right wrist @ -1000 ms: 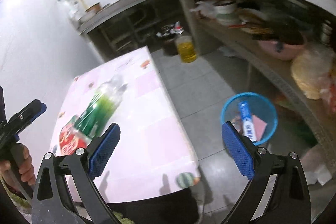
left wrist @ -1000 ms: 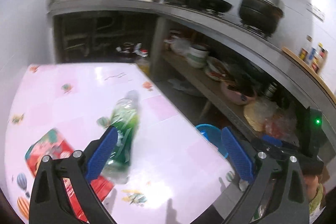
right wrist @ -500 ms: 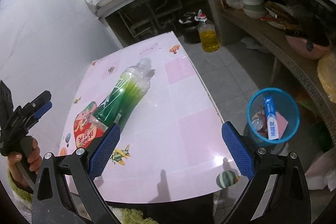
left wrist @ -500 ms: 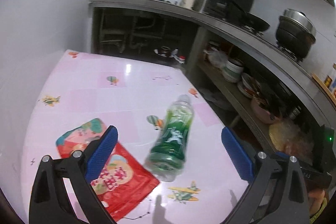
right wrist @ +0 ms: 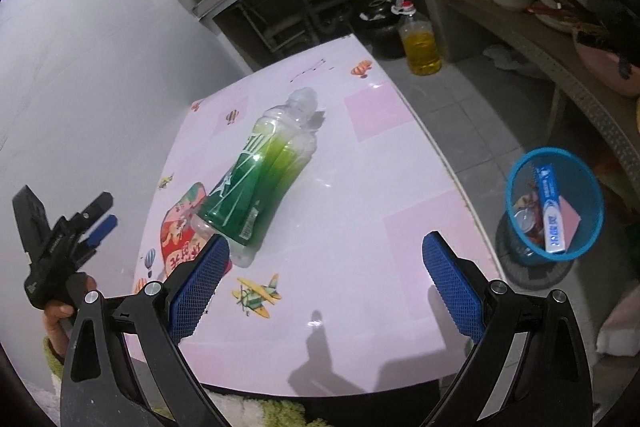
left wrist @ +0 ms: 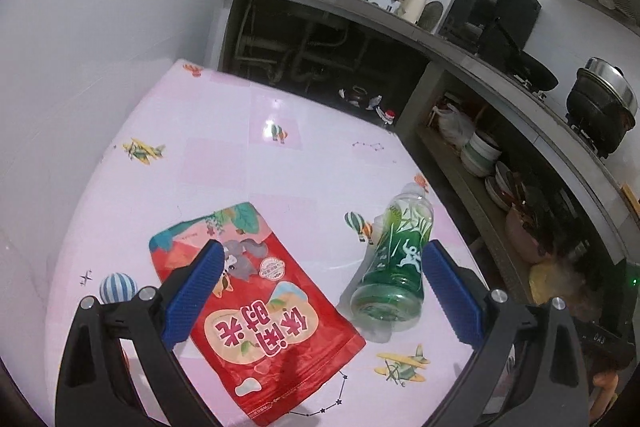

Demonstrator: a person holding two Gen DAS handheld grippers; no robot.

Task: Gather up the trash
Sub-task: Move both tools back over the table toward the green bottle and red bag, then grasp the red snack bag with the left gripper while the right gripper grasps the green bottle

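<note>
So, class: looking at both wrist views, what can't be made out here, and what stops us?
- Blue bin: absent from the left view; lower contents hidden by its wall.
- Red snack bag: right view, mostly behind the green bottle.
- Bottle cap: too blurred in both views.

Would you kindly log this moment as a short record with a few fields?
surface: pink table
trash on table: green bottle lying on its side; red snack bag lying flat beside it
bin: blue basket on the floor, already holding a blue box
left gripper: jaws open, holding nothing
right gripper: jaws open, holding nothing
</note>
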